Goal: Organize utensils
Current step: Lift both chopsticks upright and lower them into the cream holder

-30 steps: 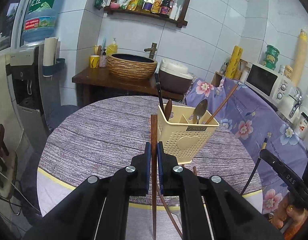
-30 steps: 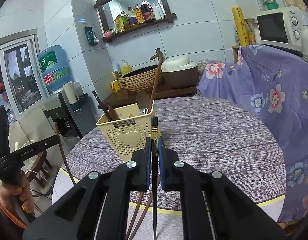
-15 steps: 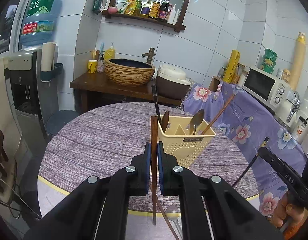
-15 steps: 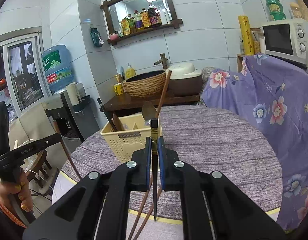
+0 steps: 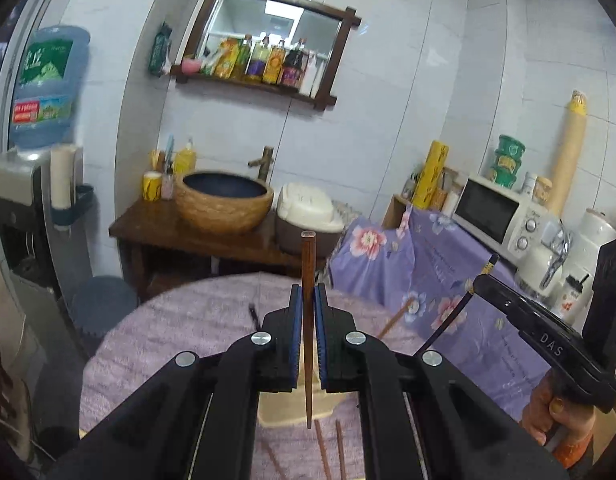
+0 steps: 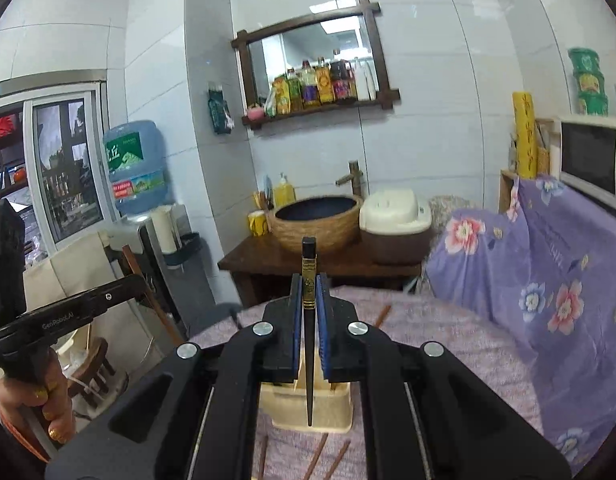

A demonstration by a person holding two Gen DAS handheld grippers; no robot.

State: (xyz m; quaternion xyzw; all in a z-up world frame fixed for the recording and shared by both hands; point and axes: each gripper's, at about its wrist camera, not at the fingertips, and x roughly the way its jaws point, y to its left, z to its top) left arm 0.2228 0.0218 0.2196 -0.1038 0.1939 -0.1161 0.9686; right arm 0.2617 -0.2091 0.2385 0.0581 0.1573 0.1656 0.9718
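Left gripper [image 5: 306,304] clamps a brown chopstick [image 5: 307,280]; right gripper [image 6: 308,300] clamps a black chopstick [image 6: 308,264]. Both hang above the table edge [image 5: 107,344]. The cream holder [image 6: 332,404] below is mostly hidden, contents probably unreadable.

Matt wooden chopstick [image 5: 308,264]; glossy black chopstick [image 6: 308,364]; cream plastic holder [image 6: 332,408].

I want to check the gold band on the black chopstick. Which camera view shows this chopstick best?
The right wrist view: the black chopstick stands upright, clamped in the right hand-held gripper, its gold band sharp and close. The left wrist view shows it only at the right edge, thin and slanted, partly hidden by that hand-held gripper.
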